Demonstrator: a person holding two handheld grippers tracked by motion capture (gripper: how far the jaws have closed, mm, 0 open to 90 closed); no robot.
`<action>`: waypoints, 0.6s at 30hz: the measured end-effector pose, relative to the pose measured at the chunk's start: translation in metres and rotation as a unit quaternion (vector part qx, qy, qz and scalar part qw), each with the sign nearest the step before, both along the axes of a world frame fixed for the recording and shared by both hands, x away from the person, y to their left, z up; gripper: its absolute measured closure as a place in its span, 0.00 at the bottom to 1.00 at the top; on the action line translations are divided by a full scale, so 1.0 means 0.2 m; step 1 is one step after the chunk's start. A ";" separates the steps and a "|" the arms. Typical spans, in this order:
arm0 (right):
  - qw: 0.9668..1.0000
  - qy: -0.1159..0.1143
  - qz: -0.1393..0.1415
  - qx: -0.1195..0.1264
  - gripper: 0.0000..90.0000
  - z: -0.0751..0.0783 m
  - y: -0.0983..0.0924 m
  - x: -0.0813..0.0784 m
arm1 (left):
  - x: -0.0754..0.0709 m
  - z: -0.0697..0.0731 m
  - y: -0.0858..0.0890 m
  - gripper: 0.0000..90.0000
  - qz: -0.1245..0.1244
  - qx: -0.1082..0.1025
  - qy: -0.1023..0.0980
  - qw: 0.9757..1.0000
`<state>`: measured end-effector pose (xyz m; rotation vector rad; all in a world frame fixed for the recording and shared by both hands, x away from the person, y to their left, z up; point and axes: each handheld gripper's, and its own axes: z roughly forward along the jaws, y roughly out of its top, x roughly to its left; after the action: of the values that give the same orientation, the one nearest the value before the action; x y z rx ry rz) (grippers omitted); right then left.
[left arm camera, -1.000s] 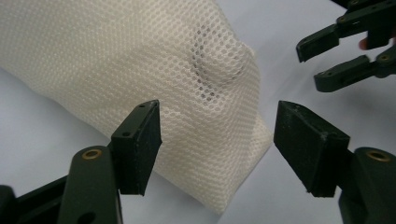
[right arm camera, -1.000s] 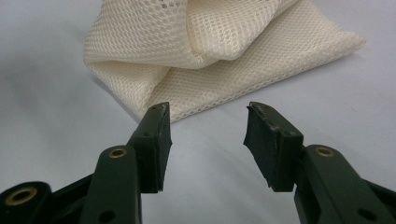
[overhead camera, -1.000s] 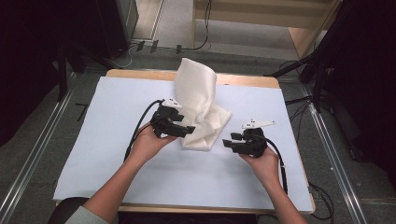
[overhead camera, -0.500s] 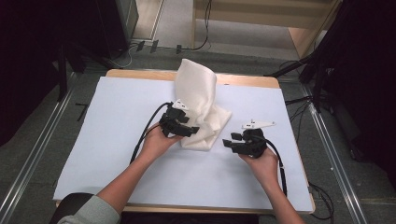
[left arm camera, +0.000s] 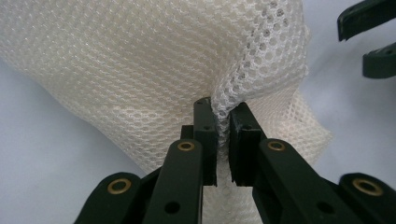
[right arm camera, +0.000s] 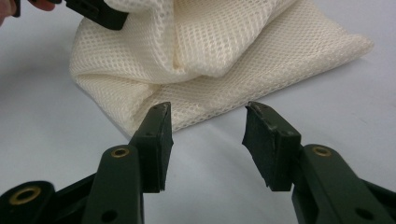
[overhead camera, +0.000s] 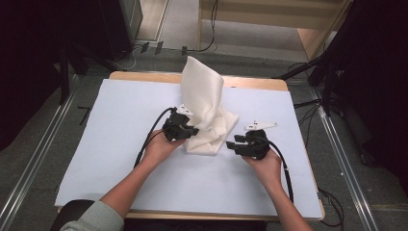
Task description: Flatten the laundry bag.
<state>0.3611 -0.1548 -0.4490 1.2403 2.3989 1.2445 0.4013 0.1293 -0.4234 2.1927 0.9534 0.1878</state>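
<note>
A white mesh bag lies crumpled near the middle of the table, on its pale blue cover, with one part of it rising in a tall fold toward the far edge. The left tongs sit at the bag's left side and have just been closing; in the left gripper view their jaws are pinched on a ridge of the mesh — the netting is gathered into a pleat between the pads. The right tongs rest low over the table just right of the bag's near corner, not touching it; in the right gripper view their jaws stand apart with nothing between them, having just closed a little, the bag's folded edge a short way beyond the tips.
</note>
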 end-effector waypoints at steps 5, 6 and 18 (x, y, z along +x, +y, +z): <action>1.000 0.004 0.002 -0.004 0.61 0.00 0.00 0.00 | 0.01 0.07 0.10 0.96 0.019 -0.047 0.009 0.999; 1.000 0.004 0.002 -0.003 0.62 0.00 0.00 0.00 | 0.01 0.08 0.12 0.96 0.024 -0.055 0.011 0.998; 1.000 -0.002 0.008 0.004 0.64 0.01 0.05 0.02 | 0.01 0.09 0.33 0.94 0.060 -0.115 0.035 0.991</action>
<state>0.3654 -0.1458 -0.4468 1.2219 2.4083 1.2600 0.4040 0.1947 -0.4047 1.9437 1.0899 0.0529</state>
